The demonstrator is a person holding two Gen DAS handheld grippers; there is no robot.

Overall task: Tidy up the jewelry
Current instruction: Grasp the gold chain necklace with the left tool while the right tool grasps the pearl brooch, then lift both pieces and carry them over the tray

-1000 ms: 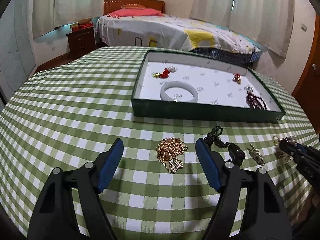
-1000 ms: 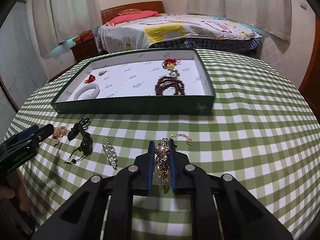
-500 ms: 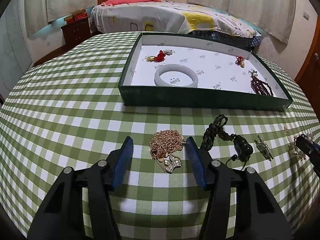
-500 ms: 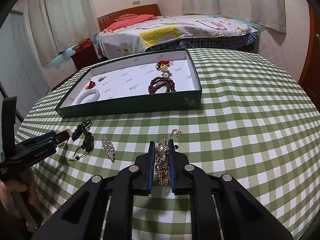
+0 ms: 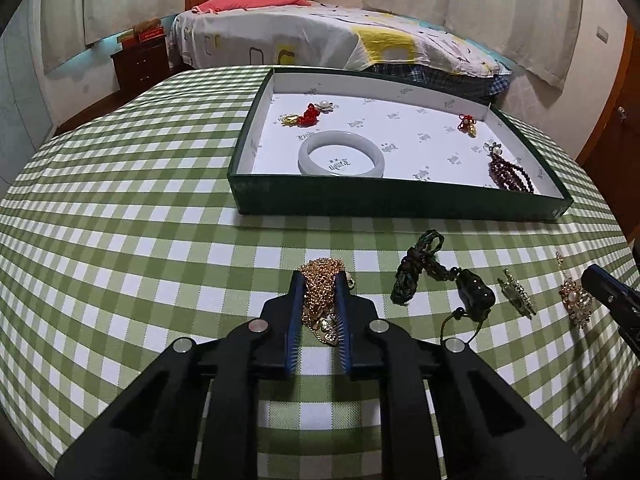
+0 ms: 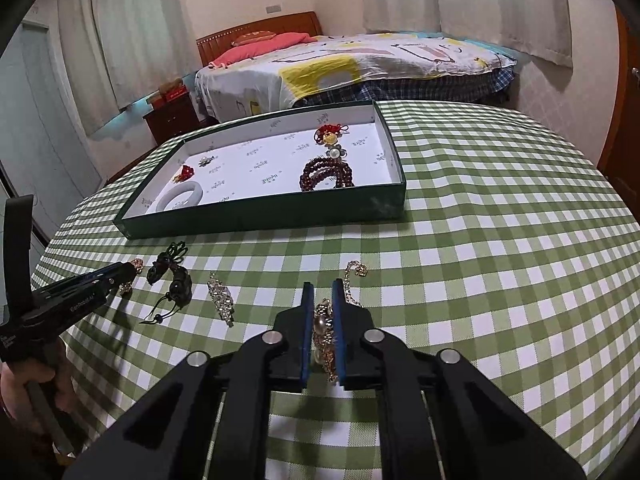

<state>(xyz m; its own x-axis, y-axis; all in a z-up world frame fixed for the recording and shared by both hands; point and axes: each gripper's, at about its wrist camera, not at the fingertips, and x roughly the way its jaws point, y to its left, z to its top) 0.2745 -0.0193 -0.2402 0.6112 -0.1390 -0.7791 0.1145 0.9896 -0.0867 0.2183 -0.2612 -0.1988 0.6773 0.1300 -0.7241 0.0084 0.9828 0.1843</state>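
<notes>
Gold chain clamped on the left, pearl piece clamped on the right — both on the checked cloth.
Left gripper point(image 5: 318, 280) pinches the gold chain necklace point(image 5: 320, 284); right gripper point(image 6: 323, 294) pinches the pearl-and-gold bracelet point(image 6: 323, 326). Green tray point(image 5: 392, 208) sits beyond, holding a pale bangle point(image 5: 341, 158) and dark red beads point(image 5: 510, 170) — a black cord pendant point(image 5: 440, 280) and small brooch point(image 5: 518, 292) lie between the grippers.

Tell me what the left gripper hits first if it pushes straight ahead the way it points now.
Probably the green tray, at its near wall. The left gripper, shut on the gold chain necklace, points there; only checkered tablecloth lies between.
</notes>
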